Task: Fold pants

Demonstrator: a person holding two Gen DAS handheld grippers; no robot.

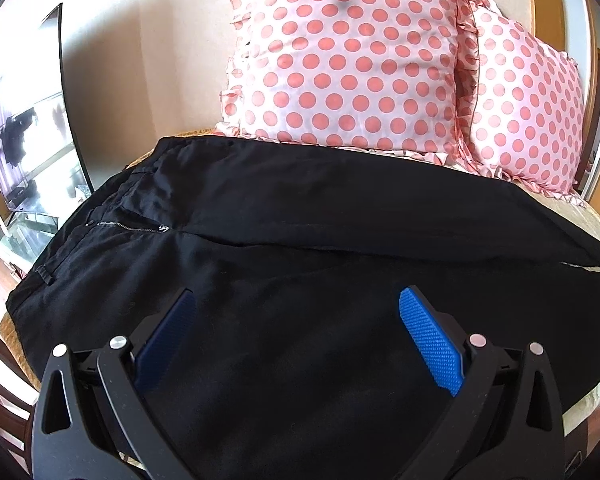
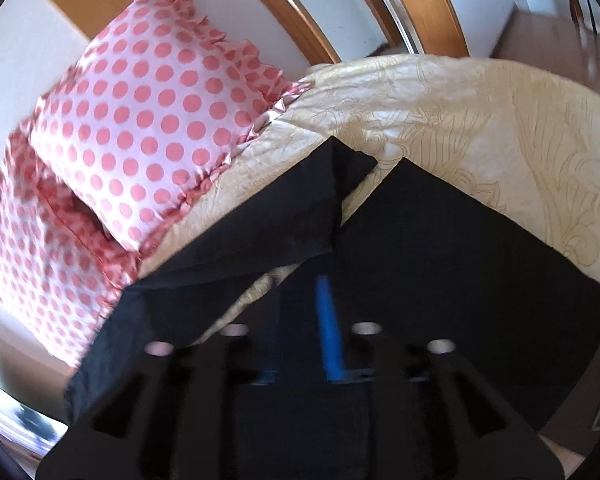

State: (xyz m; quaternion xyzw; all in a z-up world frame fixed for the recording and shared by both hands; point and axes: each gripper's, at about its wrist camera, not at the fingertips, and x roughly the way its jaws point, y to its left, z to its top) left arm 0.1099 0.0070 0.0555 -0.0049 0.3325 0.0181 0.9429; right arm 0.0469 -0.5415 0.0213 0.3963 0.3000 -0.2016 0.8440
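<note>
Black pants (image 1: pixel 292 216) lie spread across the bed, waistband and open zipper (image 1: pixel 128 227) at the left, legs running right. My left gripper (image 1: pixel 296 312) is open and empty, its blue pads (image 1: pixel 432 344) hovering just over the near leg. In the right wrist view the pant legs' ends (image 2: pixel 440 240) lie on the bedspread, one leg (image 2: pixel 284 216) crossing to the left. My right gripper (image 2: pixel 312 280) has its jaws close together over the black cloth; the view is blurred and I cannot tell whether cloth is pinched.
Two pink polka-dot pillows (image 1: pixel 352 56) (image 2: pixel 148 128) stand at the head of the bed against the wall. The cream patterned bedspread (image 2: pixel 500 120) shows beyond the leg ends. A mirror (image 1: pixel 32 152) is at the left, wooden door frames (image 2: pixel 420 4) at the right.
</note>
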